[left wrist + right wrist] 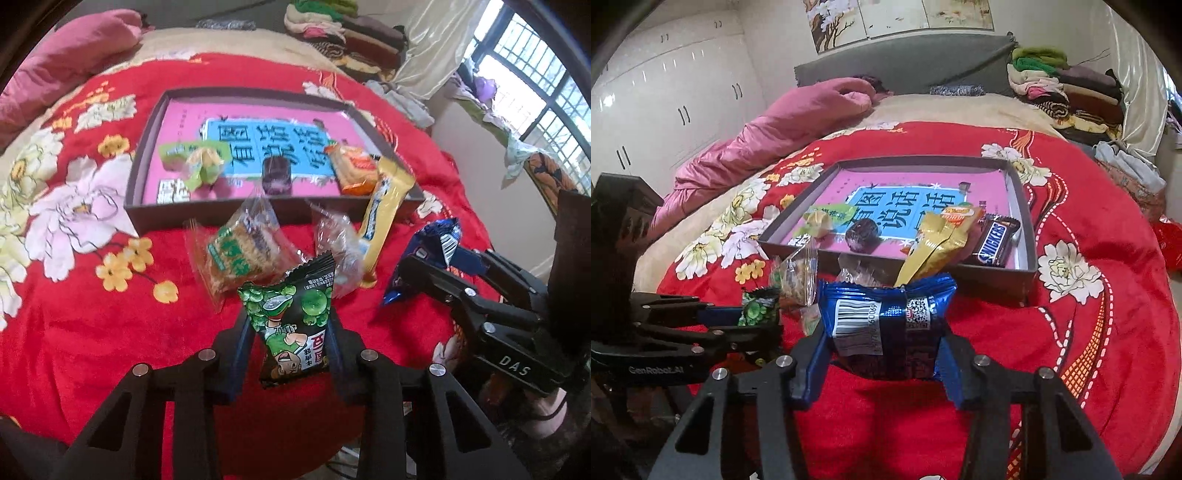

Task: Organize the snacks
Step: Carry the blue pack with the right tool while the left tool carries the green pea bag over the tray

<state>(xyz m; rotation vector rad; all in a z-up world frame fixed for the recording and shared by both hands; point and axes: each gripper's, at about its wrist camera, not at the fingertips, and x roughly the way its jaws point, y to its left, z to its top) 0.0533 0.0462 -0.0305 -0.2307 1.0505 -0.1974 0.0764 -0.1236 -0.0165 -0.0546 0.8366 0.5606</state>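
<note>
My left gripper (pixel 291 332) is shut on a green pea snack packet (pixel 291 325), held above the red blanket in front of the box; it also shows in the right wrist view (pixel 759 306). My right gripper (pixel 882 339) is shut on a blue foil snack packet (pixel 886 325), seen at the right in the left wrist view (pixel 428 254). A shallow dark box (pixel 207 212) with a pink bottom holds several snacks: green packets (pixel 192 158), a dark round sweet (pixel 276 173), an orange packet (pixel 354 170) and a Snickers bar (pixel 995 240).
A clear rice-cracker packet (pixel 236 251), another clear packet (pixel 340 243) and a yellow bar (pixel 384 214) leaning on the box rim lie on the red flowered blanket (pixel 92 332). A pink quilt (pixel 768 136) lies left, folded clothes (pixel 1063 88) at the back right.
</note>
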